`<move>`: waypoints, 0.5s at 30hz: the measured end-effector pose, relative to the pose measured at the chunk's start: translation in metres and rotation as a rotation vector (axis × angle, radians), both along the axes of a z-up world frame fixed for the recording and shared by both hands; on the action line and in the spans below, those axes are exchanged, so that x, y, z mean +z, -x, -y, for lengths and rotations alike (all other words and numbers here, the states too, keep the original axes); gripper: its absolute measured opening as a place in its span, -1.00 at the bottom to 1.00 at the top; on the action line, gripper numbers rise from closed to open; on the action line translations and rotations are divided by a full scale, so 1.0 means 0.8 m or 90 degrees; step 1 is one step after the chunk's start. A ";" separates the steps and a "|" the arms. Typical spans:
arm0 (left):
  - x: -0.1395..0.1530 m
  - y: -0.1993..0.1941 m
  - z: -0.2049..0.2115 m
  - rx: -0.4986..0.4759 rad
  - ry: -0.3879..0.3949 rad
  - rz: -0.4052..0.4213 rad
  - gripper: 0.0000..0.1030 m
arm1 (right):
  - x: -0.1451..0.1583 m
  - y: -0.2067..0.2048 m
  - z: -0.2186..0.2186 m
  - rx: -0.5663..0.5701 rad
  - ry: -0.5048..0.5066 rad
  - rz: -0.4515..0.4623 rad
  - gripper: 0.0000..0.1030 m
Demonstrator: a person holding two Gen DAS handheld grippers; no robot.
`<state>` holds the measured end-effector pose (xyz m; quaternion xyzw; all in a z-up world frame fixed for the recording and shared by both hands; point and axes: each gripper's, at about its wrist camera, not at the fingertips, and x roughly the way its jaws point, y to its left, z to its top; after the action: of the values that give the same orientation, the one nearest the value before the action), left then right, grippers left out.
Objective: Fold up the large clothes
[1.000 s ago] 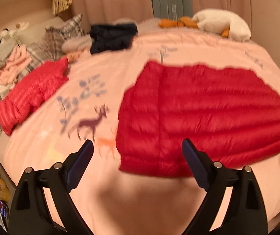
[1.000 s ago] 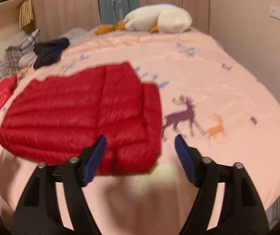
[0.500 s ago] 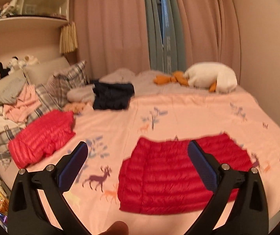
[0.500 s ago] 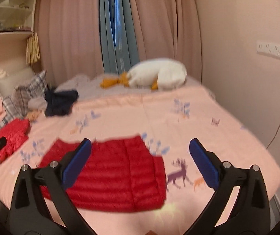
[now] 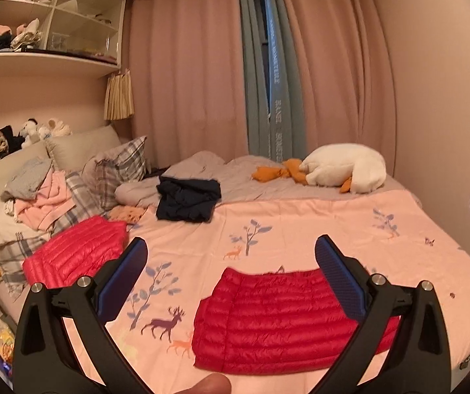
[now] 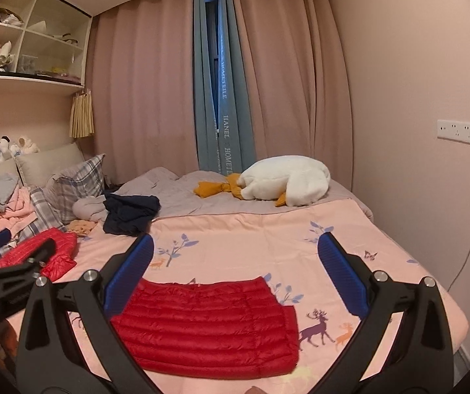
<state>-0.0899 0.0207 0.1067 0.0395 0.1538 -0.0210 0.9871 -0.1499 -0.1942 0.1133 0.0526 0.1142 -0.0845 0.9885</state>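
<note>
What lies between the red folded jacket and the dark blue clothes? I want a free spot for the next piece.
Only bare pink bedspread with printed trees separates the red jacket from the dark blue clothes, clearest in the right wrist view.

Left hand-held gripper jaws wide apart, right hand-held gripper likewise, nothing between

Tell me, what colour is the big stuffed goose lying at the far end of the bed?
The goose is white with orange feet, clearest in the right wrist view.
</note>
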 end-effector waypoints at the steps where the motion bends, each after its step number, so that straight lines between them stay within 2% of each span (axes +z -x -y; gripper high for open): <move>1: -0.003 -0.001 0.000 -0.001 0.003 -0.010 0.97 | -0.006 -0.002 -0.003 0.011 -0.004 -0.017 0.96; 10: -0.080 -0.033 0.002 -0.003 0.004 -0.156 0.97 | -0.098 -0.050 -0.015 0.053 -0.031 -0.216 0.96; 15: -0.127 -0.052 -0.001 0.000 -0.004 -0.247 0.97 | -0.137 -0.069 -0.017 0.040 -0.060 -0.273 0.96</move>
<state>-0.0481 0.0215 0.0053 0.0376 0.3412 -0.0277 0.9388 -0.0951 -0.1807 0.0038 0.0762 0.3269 -0.0572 0.9403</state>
